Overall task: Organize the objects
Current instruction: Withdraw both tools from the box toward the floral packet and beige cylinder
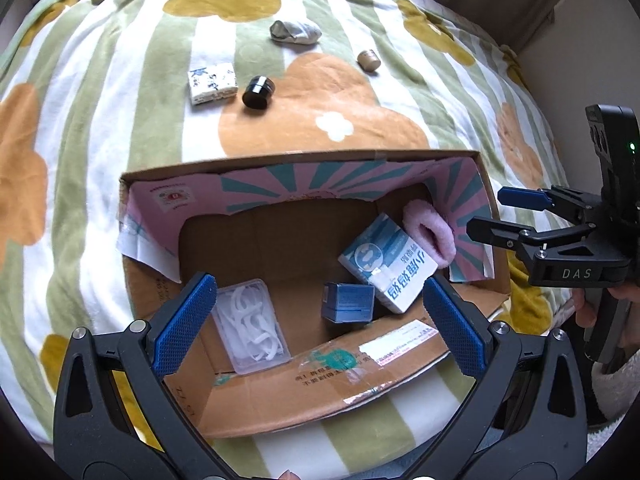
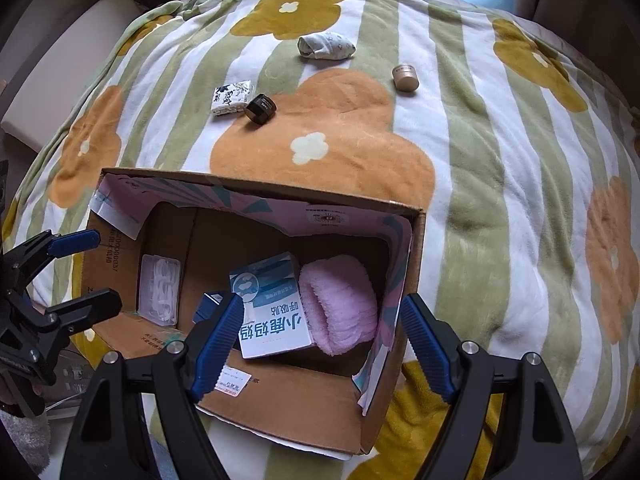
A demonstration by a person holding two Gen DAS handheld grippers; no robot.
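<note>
An open cardboard box lies on a flowered blanket. Inside it are a clear case of floss picks, a small blue box, a white and blue carton and a pink fluffy roll. My left gripper is open and empty over the box's near edge. My right gripper is open and empty over the box's right end; it also shows in the left wrist view.
Beyond the box on the blanket lie a white patterned packet, a black jar, a gold jar and a rolled grey sock.
</note>
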